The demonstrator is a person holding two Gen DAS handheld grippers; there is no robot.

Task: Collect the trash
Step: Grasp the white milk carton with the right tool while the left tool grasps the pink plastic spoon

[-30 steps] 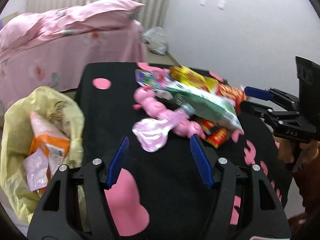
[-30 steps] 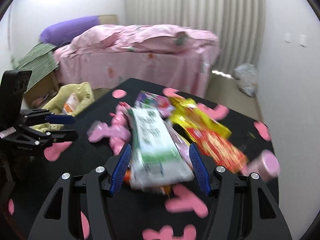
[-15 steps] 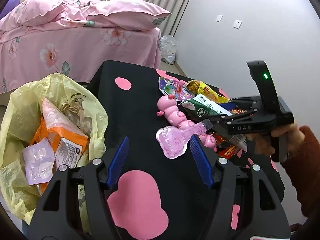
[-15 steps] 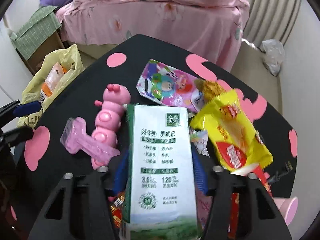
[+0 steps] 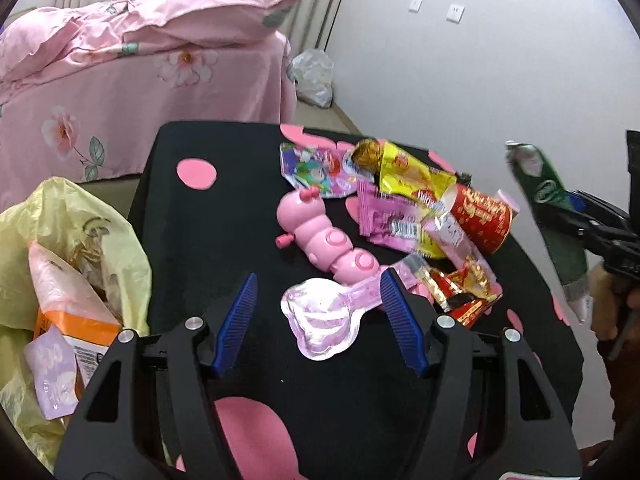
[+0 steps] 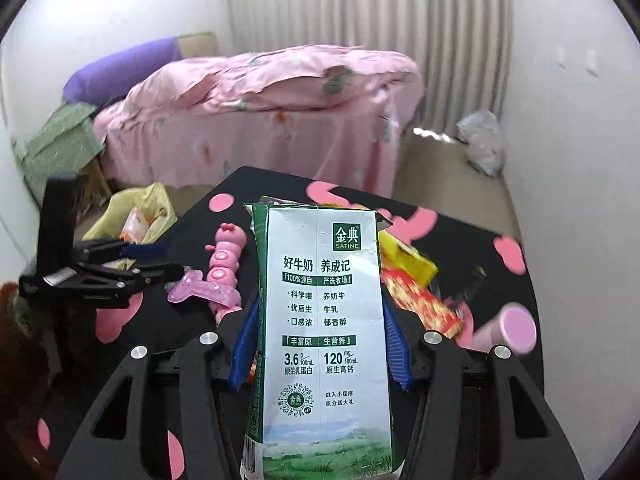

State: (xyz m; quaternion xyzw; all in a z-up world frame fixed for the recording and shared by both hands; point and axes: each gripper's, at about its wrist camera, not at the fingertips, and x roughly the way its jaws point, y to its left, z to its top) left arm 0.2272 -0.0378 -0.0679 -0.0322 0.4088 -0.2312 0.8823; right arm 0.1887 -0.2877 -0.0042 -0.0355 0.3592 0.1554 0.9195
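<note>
My right gripper (image 6: 318, 350) is shut on a green and white milk carton (image 6: 320, 320) and holds it lifted above the black table (image 6: 472, 240); the carton also shows at the right of the left wrist view (image 5: 552, 216). My left gripper (image 5: 320, 320) is open and empty, low over the table, with a clear pink heart-shaped package (image 5: 320, 320) between its fingers. A pile of trash lies beyond it: a yellow wrapper (image 5: 412, 172), a red cup (image 5: 484, 216), a pink wrapper (image 5: 392, 220). A yellow trash bag (image 5: 72, 248) with wrappers inside hangs at the table's left.
A pink caterpillar toy (image 5: 320, 236) lies beside the trash pile. A pink bed (image 5: 140, 64) stands behind the table. A grey plastic bag (image 5: 314, 76) lies on the floor by the wall. A pink cylinder (image 6: 508, 328) lies at the table's right.
My right gripper has closed on the milk carton and lifted it off the pile, away to the right. My left gripper has come closer to the heart-shaped package.
</note>
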